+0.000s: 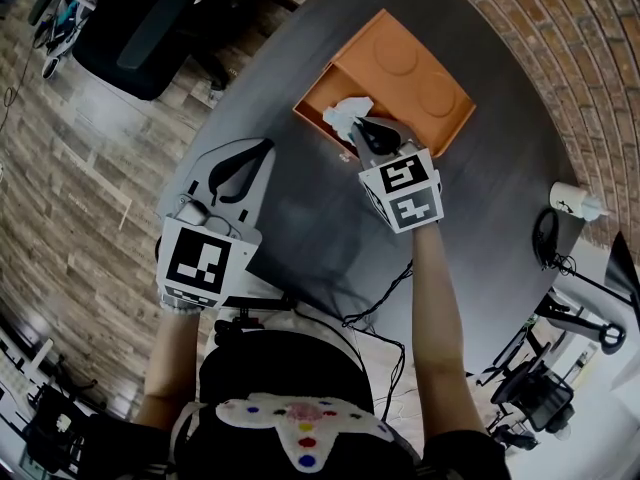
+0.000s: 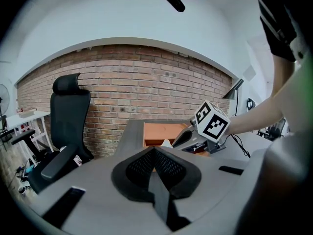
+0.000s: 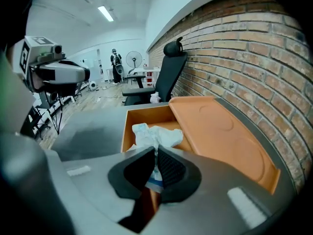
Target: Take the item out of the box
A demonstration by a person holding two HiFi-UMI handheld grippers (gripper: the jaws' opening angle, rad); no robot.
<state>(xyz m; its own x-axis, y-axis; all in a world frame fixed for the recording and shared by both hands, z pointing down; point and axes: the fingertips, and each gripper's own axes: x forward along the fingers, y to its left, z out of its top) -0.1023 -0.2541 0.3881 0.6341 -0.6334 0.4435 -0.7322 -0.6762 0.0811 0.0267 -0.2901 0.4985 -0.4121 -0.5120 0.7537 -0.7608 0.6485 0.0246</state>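
R gripper (image 3: 156, 153) fingers are pinched on the crumpled white item (image 3: 155, 132) inside the orange box (image 3: 146, 115) on the desk (image 1: 300, 218). L gripper (image 2: 154, 151) fingers closed together, nothing betw. them.

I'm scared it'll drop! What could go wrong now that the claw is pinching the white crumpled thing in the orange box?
The right gripper pinches only a fold of the soft white item, so it may slip free when lifted. Nothing steadies the orange box: the left gripper is shut and away from it, so the box might drag along.
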